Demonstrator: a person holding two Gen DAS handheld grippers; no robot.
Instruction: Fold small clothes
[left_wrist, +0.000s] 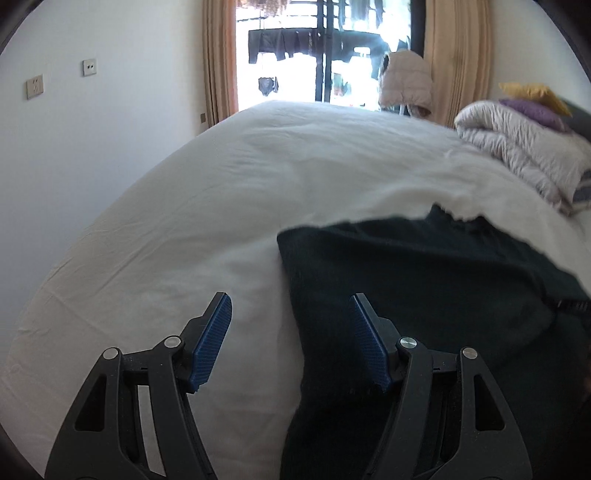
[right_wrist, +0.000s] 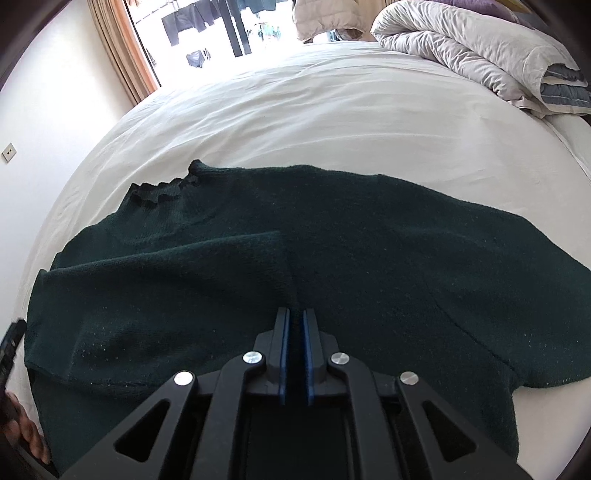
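A dark green knit sweater (right_wrist: 332, 236) lies spread on the white bed sheet (right_wrist: 332, 110), its ruffled collar (right_wrist: 159, 190) at the left and one sleeve folded across the body. My right gripper (right_wrist: 294, 314) is shut on a fold of the sweater near its middle, low over the fabric. My left gripper (left_wrist: 290, 302) is open and empty; its jaws straddle the left edge of the sweater (left_wrist: 424, 280), with one pad over the white sheet (left_wrist: 184, 221) and the other over the dark knit.
A rolled grey duvet (right_wrist: 461, 48) with pillows lies at the bed's far right; it also shows in the left wrist view (left_wrist: 524, 147). A window with curtains and hanging laundry is beyond the bed. A white wall runs along the left.
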